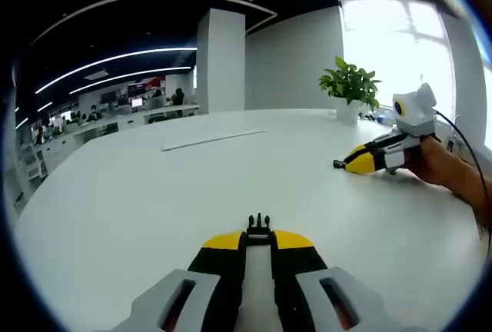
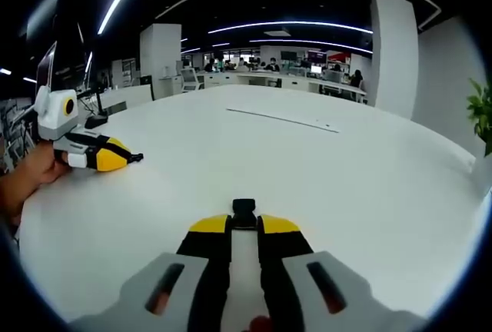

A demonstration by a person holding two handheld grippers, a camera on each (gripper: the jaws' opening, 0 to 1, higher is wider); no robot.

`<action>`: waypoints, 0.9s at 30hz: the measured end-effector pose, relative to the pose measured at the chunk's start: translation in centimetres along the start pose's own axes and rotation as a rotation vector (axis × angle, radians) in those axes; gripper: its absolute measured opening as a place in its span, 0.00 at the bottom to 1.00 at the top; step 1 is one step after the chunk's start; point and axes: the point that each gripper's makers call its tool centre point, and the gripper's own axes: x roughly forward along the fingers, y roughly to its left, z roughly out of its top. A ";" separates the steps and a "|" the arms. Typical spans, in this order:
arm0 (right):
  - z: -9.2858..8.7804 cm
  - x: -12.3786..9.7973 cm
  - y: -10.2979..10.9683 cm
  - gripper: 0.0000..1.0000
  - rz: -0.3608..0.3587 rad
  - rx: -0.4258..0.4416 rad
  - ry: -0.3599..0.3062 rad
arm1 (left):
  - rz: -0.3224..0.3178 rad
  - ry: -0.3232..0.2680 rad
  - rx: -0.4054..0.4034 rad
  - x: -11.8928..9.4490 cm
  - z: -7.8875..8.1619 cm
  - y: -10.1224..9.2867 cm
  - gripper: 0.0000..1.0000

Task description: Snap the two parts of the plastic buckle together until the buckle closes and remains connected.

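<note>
My left gripper (image 1: 259, 240) is shut on the pronged black buckle half (image 1: 259, 227), which sticks out past its yellow tips over the white table (image 1: 154, 201). To the right, my right gripper (image 1: 360, 161) lies low on the table with a small black piece (image 1: 338, 164) at its tip. In the right gripper view, the right gripper (image 2: 244, 227) is shut on the boxy black buckle half (image 2: 244, 211). The left gripper (image 2: 108, 159) shows far left with a black tip (image 2: 137, 157). The two halves are well apart.
A potted plant (image 1: 350, 86) stands at the table's far side, its leaves (image 2: 483, 113) at the right gripper view's right edge. A thin white strip (image 1: 214, 140) (image 2: 283, 119) lies across the table. A person's hand (image 1: 446, 167) (image 2: 27, 174) holds each gripper. Office desks lie beyond.
</note>
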 end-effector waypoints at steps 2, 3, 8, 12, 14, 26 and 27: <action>0.0 0.0 0.0 0.15 -0.004 0.010 0.000 | 0.000 -0.001 0.001 0.0 0.0 0.0 0.12; 0.0 0.0 -0.1 0.15 -0.010 0.012 0.000 | 0.000 -0.001 0.000 0.0 0.0 0.0 0.12; 0.0 0.0 -0.2 0.14 -0.020 0.006 -0.001 | 0.002 -0.002 0.000 0.0 0.0 0.0 0.12; 0.0 0.0 -0.2 0.13 -0.021 0.004 0.000 | 0.002 -0.002 0.003 0.0 0.0 -0.1 0.12; 0.0 0.0 -0.1 0.13 -0.019 0.002 -0.001 | 0.001 -0.002 0.003 0.0 0.0 -0.1 0.12; 0.1 -0.1 0.2 0.16 0.000 -0.015 -0.006 | -0.002 -0.003 0.002 0.0 0.0 -0.1 0.12; 0.1 -0.1 0.2 0.16 0.001 -0.016 -0.006 | -0.002 -0.002 0.002 0.0 0.0 -0.1 0.12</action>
